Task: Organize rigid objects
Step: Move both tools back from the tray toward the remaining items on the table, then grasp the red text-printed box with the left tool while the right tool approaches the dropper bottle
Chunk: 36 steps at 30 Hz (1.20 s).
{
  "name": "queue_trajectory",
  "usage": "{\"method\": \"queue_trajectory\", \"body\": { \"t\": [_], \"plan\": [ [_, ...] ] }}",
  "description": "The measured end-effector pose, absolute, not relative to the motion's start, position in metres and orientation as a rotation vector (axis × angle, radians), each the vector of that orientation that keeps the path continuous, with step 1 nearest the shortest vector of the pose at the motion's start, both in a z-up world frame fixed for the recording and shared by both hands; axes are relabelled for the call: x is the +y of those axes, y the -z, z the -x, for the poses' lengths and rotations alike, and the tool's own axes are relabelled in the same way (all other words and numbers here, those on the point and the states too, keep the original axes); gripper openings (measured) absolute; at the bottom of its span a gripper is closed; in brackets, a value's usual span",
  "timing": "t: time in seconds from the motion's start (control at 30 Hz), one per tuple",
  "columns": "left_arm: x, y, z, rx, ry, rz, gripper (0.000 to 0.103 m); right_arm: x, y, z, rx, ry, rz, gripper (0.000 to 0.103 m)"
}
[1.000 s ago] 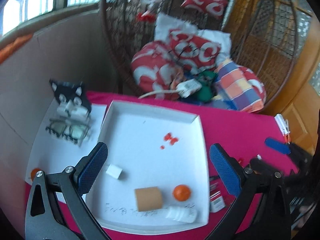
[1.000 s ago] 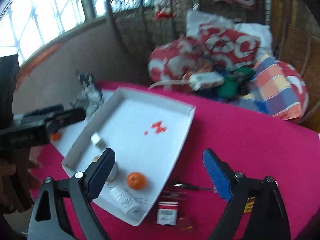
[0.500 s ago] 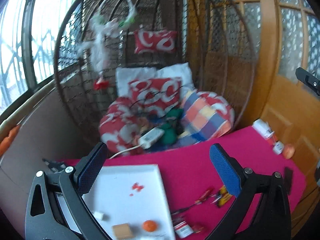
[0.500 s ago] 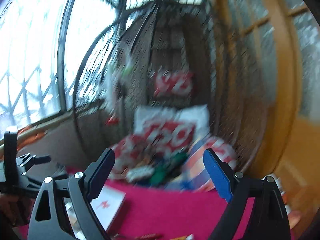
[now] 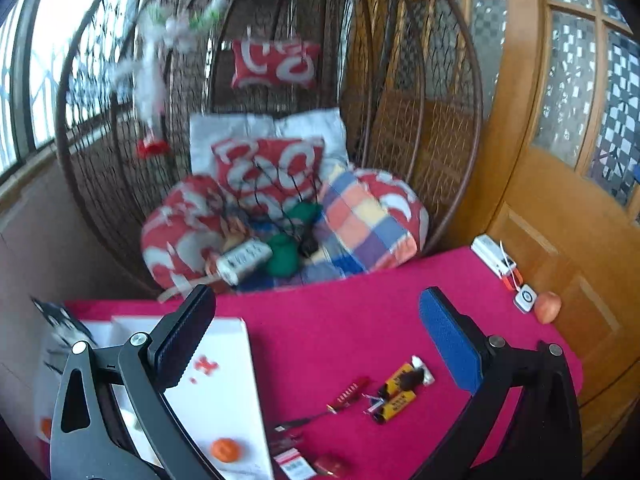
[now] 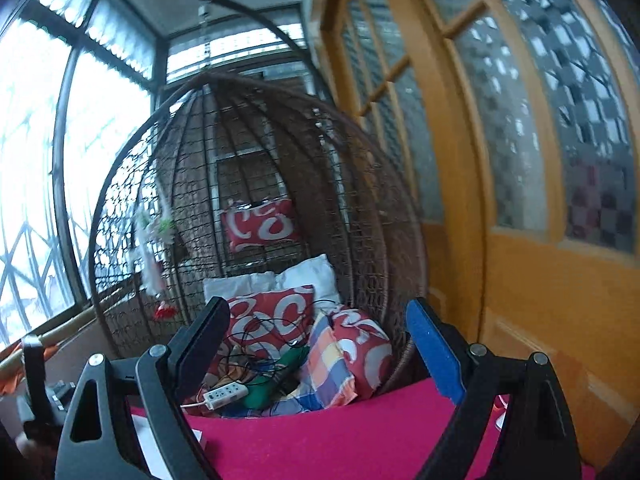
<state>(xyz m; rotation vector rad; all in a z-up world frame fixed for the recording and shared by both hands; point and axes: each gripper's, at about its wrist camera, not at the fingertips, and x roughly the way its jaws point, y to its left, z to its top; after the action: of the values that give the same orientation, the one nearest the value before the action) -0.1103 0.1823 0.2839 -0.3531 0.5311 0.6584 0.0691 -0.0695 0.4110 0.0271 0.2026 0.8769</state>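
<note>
A: Where is the next item lying?

B: I am seeing the yellow batteries [image 5: 400, 394] at five o'clock of the tray [image 5: 224, 392] on the bench [image 5: 340, 328].

A: Handling?

B: Stiff, smooth, probably rolling; I am planning a mid-body grip. Left tongs [image 5: 320, 344] and right tongs [image 6: 318, 356] are both gaping, empty.

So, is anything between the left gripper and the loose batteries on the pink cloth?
Nothing visible. The left gripper, jaws open and empty, hangs above the cloth; the yellow batteries lie in the open beside a red-handled tool, right of the white tray.
</note>
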Motion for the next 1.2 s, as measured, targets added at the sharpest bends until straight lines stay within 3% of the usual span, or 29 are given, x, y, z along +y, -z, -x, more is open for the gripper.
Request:
{"method": "queue_trajectory", "body": {
  "t": [0.27,0.53,0.7,0.97,1.17,1.2],
  "plan": [
    [0.195,-0.205,0.069,0.741,-0.623,0.443,0.103,-0.081,-0.358,-0.084,0.342,-0.783,0.065,0.09],
    [0.18,-0.099,0.028,1.073,-0.567,0.355,0.102,-0.084,-0.273,-0.103,0.682,-0.753,0.141,0.09],
    [0.186,-0.064,0.005,1.16,-0.512,0.365,0.085,-0.097,-0.266,-0.108,0.741,-0.731,0.146,0.09],
    [0.181,-0.025,-0.03,1.283,-0.412,0.261,0.078,-0.112,-0.253,-0.118,0.824,-0.714,0.133,0.09],
    [0.179,-0.022,-0.029,1.269,-0.365,0.286,0.036,-0.115,-0.239,-0.12,0.912,-0.725,0.126,0.09],
    [0.178,-0.023,-0.028,1.266,-0.362,0.281,0.025,-0.114,-0.236,-0.12,0.926,-0.732,0.121,0.09]
  ]
}}
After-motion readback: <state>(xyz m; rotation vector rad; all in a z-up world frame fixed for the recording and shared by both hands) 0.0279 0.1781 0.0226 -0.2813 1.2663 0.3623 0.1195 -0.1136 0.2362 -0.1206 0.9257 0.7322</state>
